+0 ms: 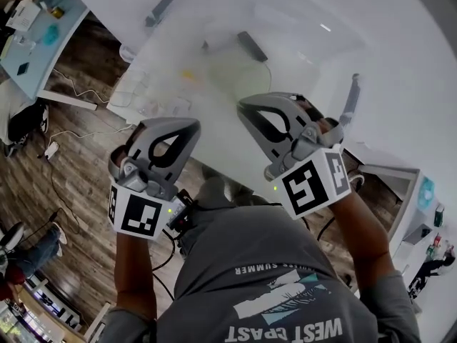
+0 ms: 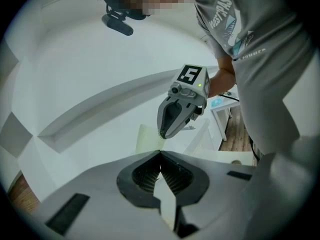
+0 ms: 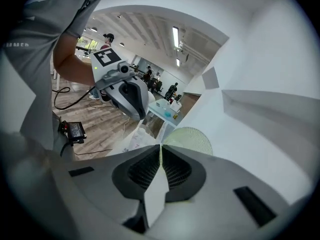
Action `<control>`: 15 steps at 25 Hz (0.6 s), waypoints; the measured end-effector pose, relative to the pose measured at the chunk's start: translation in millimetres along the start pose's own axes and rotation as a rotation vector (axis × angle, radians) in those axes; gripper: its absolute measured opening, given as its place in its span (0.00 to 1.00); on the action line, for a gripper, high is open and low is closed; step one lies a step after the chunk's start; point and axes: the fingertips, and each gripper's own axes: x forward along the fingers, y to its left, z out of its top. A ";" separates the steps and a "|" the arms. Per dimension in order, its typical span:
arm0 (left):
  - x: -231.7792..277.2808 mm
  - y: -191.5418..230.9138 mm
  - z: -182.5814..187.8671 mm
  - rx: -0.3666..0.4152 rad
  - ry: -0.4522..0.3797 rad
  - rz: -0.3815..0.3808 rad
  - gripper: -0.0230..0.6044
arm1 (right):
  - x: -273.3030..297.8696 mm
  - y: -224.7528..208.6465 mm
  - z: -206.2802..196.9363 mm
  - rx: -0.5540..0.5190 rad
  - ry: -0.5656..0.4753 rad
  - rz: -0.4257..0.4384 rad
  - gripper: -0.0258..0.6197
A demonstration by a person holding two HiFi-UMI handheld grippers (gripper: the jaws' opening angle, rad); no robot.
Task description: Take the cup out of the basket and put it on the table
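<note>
The white table (image 1: 300, 56) is washed out by glare. A pale green mesh basket (image 1: 235, 70) sits on it ahead of both grippers; it shows as a dome (image 3: 189, 138) in the right gripper view and as a pale patch (image 2: 148, 139) in the left gripper view. I cannot make out a cup in any view. My left gripper (image 1: 194, 124) (image 2: 160, 152) hangs over the table's near edge, jaws shut and empty. My right gripper (image 1: 243, 104) (image 3: 160, 146) is a little further in, near the basket, also shut with nothing in it. Each shows in the other's view: right gripper (image 2: 162, 135), left gripper (image 3: 142, 118).
Something clear and faint (image 1: 146, 102) lies on the table's left edge. Dark objects (image 1: 251, 45) (image 1: 164, 6) (image 1: 350, 98) lie further back. Cables (image 1: 68, 131) run over the wooden floor at left. A small side table (image 1: 43, 27) stands far left, another (image 1: 421, 199) at right.
</note>
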 end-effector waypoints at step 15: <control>-10.6 -39.4 -2.3 -0.035 0.036 0.054 0.05 | -17.8 82.6 -13.1 0.006 -0.011 0.131 0.08</control>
